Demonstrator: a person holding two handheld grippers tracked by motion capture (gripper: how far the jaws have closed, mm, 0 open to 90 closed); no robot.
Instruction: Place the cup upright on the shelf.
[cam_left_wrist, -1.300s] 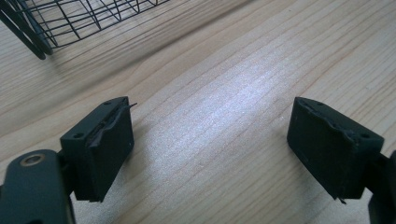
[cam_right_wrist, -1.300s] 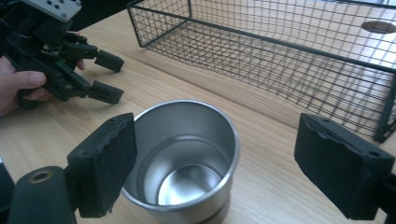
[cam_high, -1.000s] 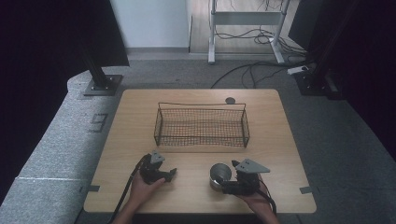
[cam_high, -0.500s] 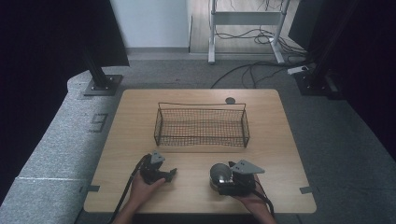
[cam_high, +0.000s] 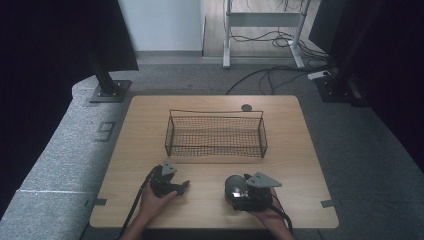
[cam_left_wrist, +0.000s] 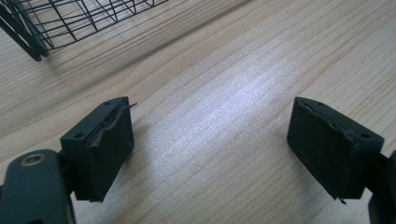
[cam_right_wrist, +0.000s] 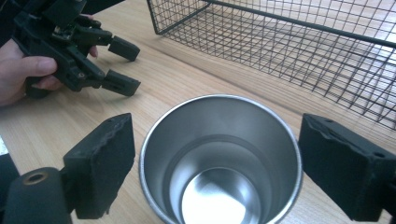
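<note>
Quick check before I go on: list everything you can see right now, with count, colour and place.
metal cup: one, silver, standing between the right tool's open jaws, near front of table
wire basket: one, black, empty, table centre
table: one, light wood
round cap: one, dark, table's far edge
floor cables: several, dark, behind table
left tool: one, black, open, front left
right tool: one, black, open around the cup
hands: two, holding the tools

One steel cup (cam_right_wrist: 219, 163) is sitting between the right gripper's (cam_right_wrist: 219, 168) fingers (cam_right_wrist: 100, 165). One wire basket (cam_high: 215, 134) is lying beyond both sets of fingers. Two grippers are showing: the right one and the left gripper (cam_high: 186, 186), each lying in one hand, two hands altogether.
</note>
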